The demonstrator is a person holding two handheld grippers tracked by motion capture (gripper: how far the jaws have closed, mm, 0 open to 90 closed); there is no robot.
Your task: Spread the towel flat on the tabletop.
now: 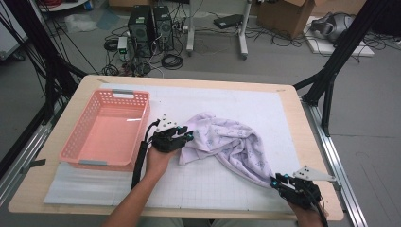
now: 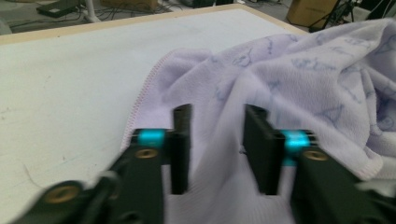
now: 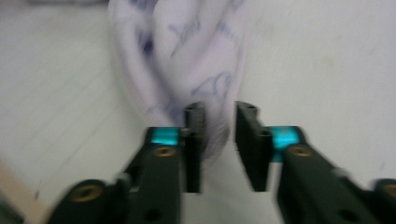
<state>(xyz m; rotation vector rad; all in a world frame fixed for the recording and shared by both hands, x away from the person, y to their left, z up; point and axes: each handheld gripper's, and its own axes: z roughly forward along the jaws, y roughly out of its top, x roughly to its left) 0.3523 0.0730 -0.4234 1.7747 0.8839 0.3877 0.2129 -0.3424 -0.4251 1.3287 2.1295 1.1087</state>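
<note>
A crumpled pale lilac towel [image 1: 227, 142] with a faint blue print lies on the white mat in the middle of the table. My left gripper [image 1: 188, 134] is at the towel's left end; in the left gripper view its jaws [image 2: 217, 112] stand apart over the towel [image 2: 303, 79], with cloth in the gap and no pad pressing on it. My right gripper [image 1: 274, 181] sits at the towel's narrow near-right tip. In the right gripper view its jaws [image 3: 219, 109] are apart, the bunched tip of the towel [image 3: 187, 46] just reaching between them.
An empty pink plastic basket [image 1: 94, 158] stands at the table's left, close beside my left hand. The white gridded mat [image 1: 246, 99] covers most of the wooden table. Black frame struts rise at both sides; cables and computers lie on the floor beyond.
</note>
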